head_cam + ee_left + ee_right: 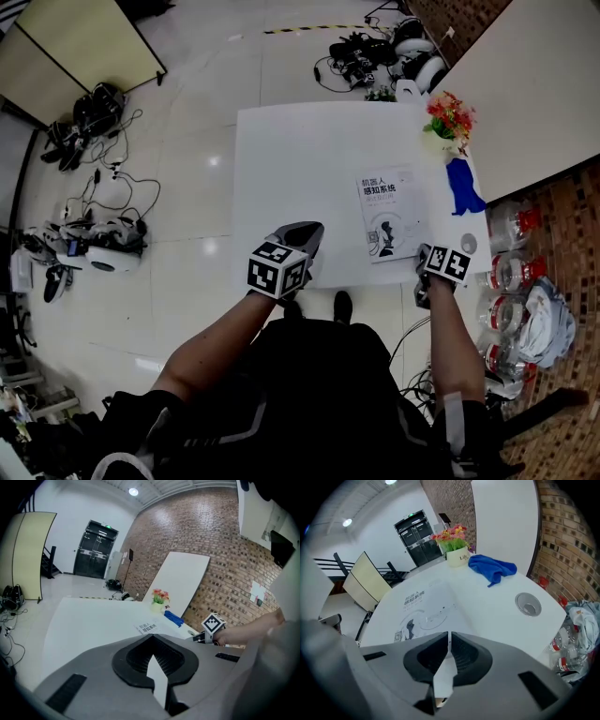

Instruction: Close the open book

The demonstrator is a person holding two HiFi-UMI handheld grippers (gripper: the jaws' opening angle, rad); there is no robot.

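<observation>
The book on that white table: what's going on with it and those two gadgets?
A person holds a gripper in each hand at the table. The book lies flat, front cover up, so it looks closed. The right gripper is by the book's near corner, shut and empty; the left gripper, also shut and empty, is at the table's near edge, away from the book.

**White table: four items, all on the right side**

Table point(281, 169) is white, rectangular, and bare on the left half. A closed book point(392, 214) lies flat, cover up, near the front right. A flower pot point(449, 120) stands at the far right corner. A blue cloth point(463, 187) lies crumpled just beside it along the right edge. A round grey ring point(469, 244) sits right of the book, near the front right corner.
</observation>
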